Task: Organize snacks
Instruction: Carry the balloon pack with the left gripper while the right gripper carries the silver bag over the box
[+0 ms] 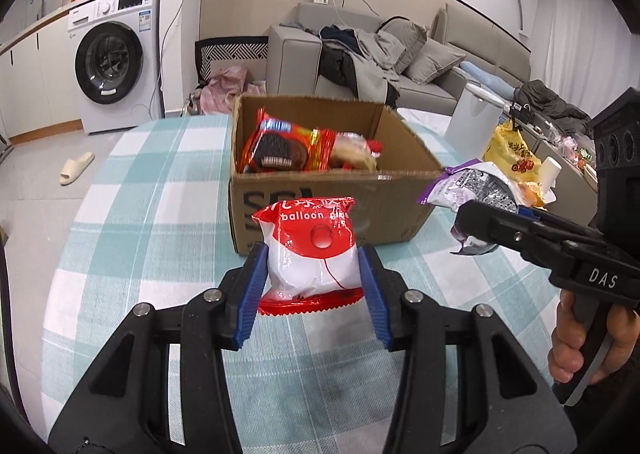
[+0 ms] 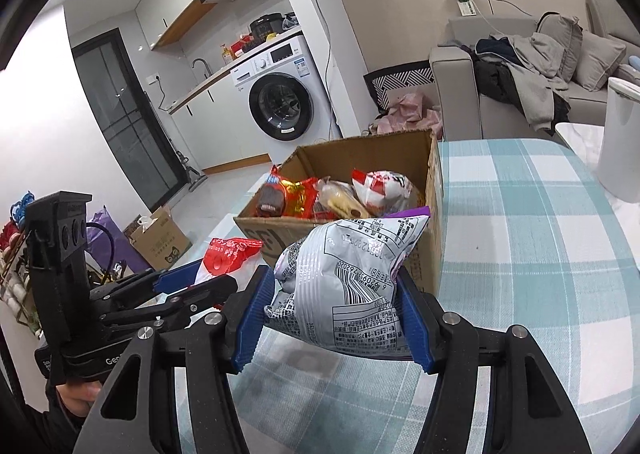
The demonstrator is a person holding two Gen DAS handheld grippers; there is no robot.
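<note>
My left gripper (image 1: 314, 266) is shut on a red and white "balloon" snack packet (image 1: 310, 250), held above the checked tablecloth just in front of the cardboard box (image 1: 304, 194). My right gripper (image 2: 334, 296) is shut on a silver and purple snack bag (image 2: 344, 282), lifted near the box's (image 2: 434, 222) right front corner. In the left wrist view the right gripper (image 1: 480, 230) and its bag (image 1: 476, 186) show at the right. In the right wrist view the left gripper (image 2: 208, 282) and red packet (image 2: 228, 254) show at the left. The box holds several snack packets (image 1: 280, 150).
The table wears a teal and white checked cloth (image 1: 152, 222). A white appliance (image 2: 624, 142) stands at the table's far right. Beyond are a yellow bag (image 1: 510, 152), a sofa with clothes (image 1: 360, 62), a washing machine (image 1: 116, 62), and a slipper (image 1: 76, 168) on the floor.
</note>
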